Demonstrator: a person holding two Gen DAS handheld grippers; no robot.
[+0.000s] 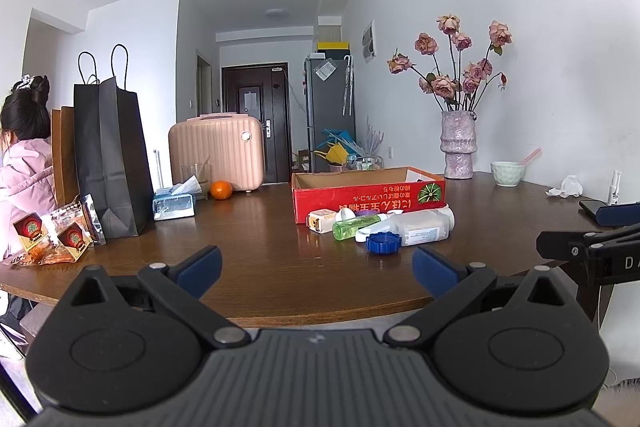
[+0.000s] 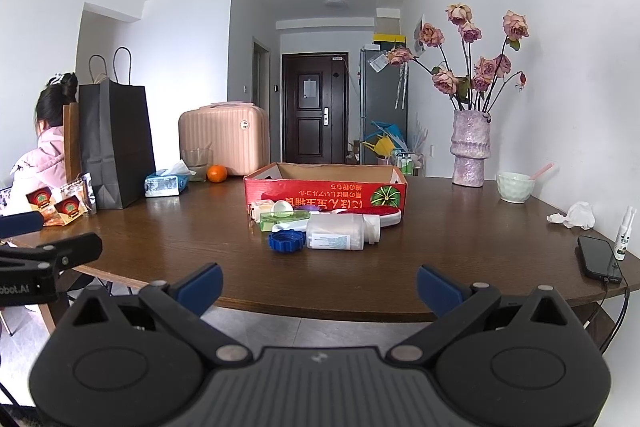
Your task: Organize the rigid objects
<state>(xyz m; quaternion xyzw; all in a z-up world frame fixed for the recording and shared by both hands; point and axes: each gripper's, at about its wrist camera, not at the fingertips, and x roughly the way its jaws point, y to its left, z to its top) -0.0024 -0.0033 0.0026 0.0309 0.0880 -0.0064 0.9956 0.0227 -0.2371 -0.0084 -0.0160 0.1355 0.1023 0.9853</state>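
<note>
A red cardboard box (image 1: 368, 197) (image 2: 326, 193) stands open on the brown table (image 1: 260, 267) (image 2: 460, 251). In front of it lies a cluster of small items: a clear white bottle on its side (image 1: 426, 227) (image 2: 340, 231), a green bottle (image 1: 354, 228) (image 2: 284, 220), a blue lid (image 1: 384, 243) (image 2: 287, 241), a small cream box (image 1: 321, 219) (image 2: 261, 209). My left gripper (image 1: 316, 267) is open and empty at the near table edge. My right gripper (image 2: 320, 287) is open and empty, also short of the cluster.
A black paper bag (image 1: 110, 155), tissue pack (image 1: 174, 205), orange (image 1: 221, 189) and pink case (image 1: 218, 151) stand at the left back. A vase of roses (image 2: 471, 147), bowl (image 2: 515, 187), crumpled tissue (image 2: 574, 217), spray bottle (image 2: 625, 233) and phone (image 2: 598, 257) are on the right. A person (image 1: 24, 163) sits far left.
</note>
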